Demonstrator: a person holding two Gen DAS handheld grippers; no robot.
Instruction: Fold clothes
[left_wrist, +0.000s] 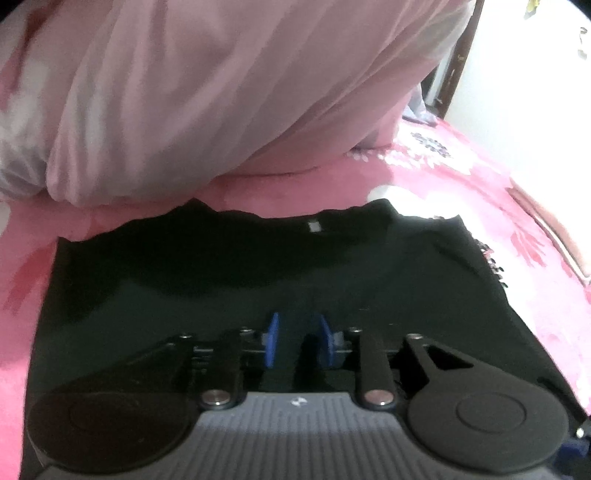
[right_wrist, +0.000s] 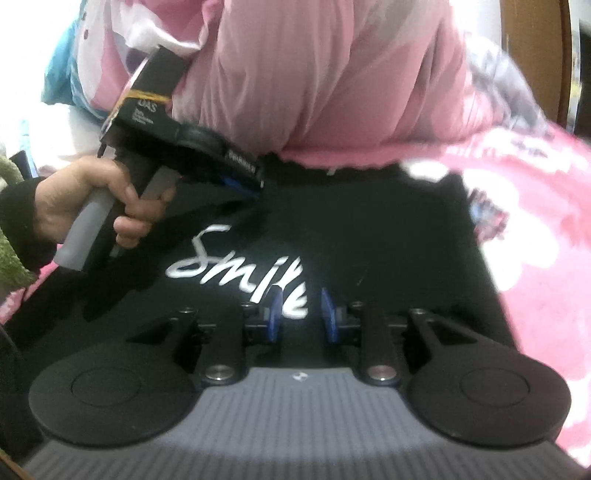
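Black shirt (left_wrist: 229, 295) flat on pink bedspread (left_wrist: 480, 206) | left claw (left_wrist: 298, 339) released | right claw (right_wrist: 302, 314) released

White script "Smile" on the black shirt (right_wrist: 369, 229); tongs label unreadable.

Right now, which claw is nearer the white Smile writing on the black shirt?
Right. The right claw hangs over the final letters of the Smile writing; the left claw sits beyond it, toward the collar.

Both wrist cams close over shirt (left_wrist: 229, 280)
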